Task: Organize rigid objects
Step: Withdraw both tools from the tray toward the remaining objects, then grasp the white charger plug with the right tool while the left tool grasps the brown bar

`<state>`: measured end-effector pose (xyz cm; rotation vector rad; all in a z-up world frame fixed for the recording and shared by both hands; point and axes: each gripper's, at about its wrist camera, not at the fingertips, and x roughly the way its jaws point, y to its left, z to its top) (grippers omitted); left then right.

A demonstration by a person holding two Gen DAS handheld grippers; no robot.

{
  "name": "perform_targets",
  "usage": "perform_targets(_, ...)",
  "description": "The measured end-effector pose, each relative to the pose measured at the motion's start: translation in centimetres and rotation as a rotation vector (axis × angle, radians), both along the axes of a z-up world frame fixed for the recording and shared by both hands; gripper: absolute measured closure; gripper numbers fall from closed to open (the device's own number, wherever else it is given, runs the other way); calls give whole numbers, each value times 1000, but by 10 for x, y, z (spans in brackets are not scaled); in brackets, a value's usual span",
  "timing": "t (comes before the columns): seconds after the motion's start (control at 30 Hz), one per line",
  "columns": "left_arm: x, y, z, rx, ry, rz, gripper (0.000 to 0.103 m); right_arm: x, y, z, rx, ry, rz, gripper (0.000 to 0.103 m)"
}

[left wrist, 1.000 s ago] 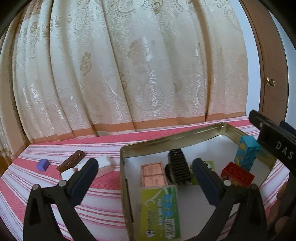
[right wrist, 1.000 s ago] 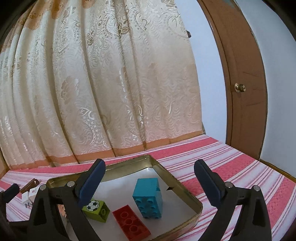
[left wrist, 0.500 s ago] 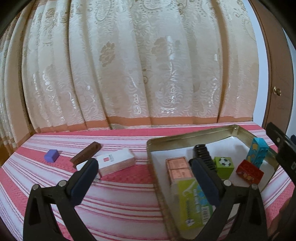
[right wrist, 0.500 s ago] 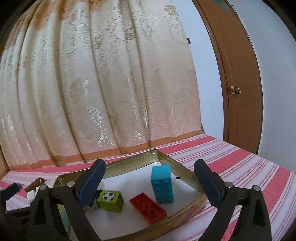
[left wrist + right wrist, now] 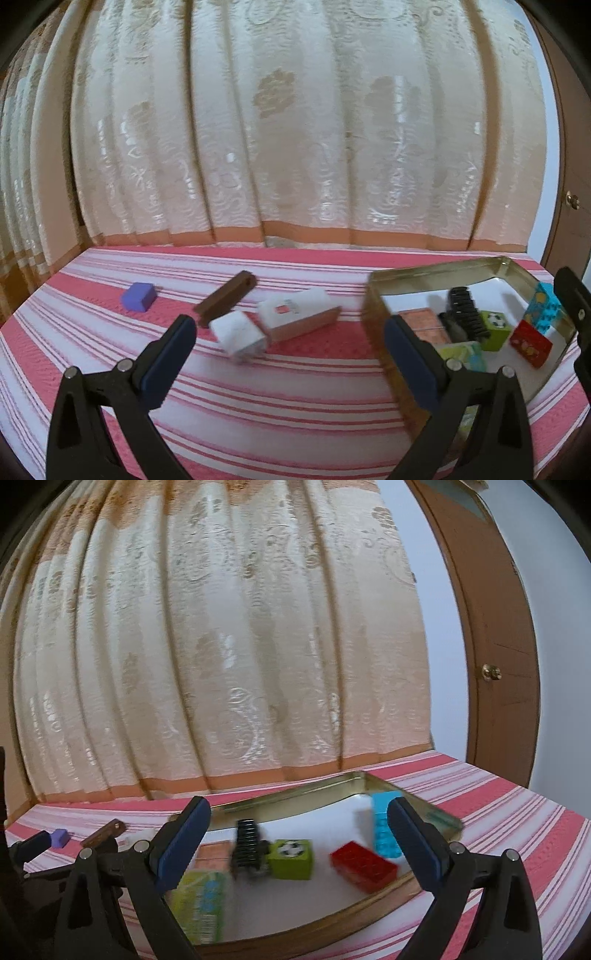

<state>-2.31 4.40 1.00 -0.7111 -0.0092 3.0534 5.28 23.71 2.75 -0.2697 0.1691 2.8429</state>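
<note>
A gold tin tray (image 5: pixel 436 273) (image 5: pixel 295 928) holds a red brick (image 5: pixel 364 860), a cyan brick (image 5: pixel 384 827), a green football cube (image 5: pixel 291 854), a black comb-like piece (image 5: pixel 249 843), a copper block (image 5: pixel 421 321) and a green packet (image 5: pixel 199 901). Left of the tray on the striped cloth lie a white-and-brown box (image 5: pixel 299 314), a small white block (image 5: pixel 238 334), a brown bar (image 5: pixel 225 297) and a purple block (image 5: pixel 138 296). My left gripper (image 5: pixel 290 362) is open above the cloth in front of the loose pieces. My right gripper (image 5: pixel 297 843) is open over the tray, empty.
A pink-and-white striped cloth (image 5: pixel 258 406) covers the surface. A cream patterned curtain (image 5: pixel 295 129) hangs close behind. A brown door (image 5: pixel 506 664) with a brass knob stands at the right.
The left gripper has swung left from the tray toward the loose pieces on the cloth. The right gripper has shifted slightly left over the tray. Both stayed open.
</note>
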Motion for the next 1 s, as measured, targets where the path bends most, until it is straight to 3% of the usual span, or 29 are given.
perform_targets(0.67, -26, -140, -10, 5, -46, 200, 1, -35, -109, -9, 61, -89, 225, 5)
perform_targets(0.87, -36, -171, -16, 48, -98, 220, 1, -60, -141, -15, 58, -173, 323, 5)
perform_targets(1.0, -45, -188, -18, 32, -124, 254, 1, -80, -163, -22, 40, -258, 420, 5)
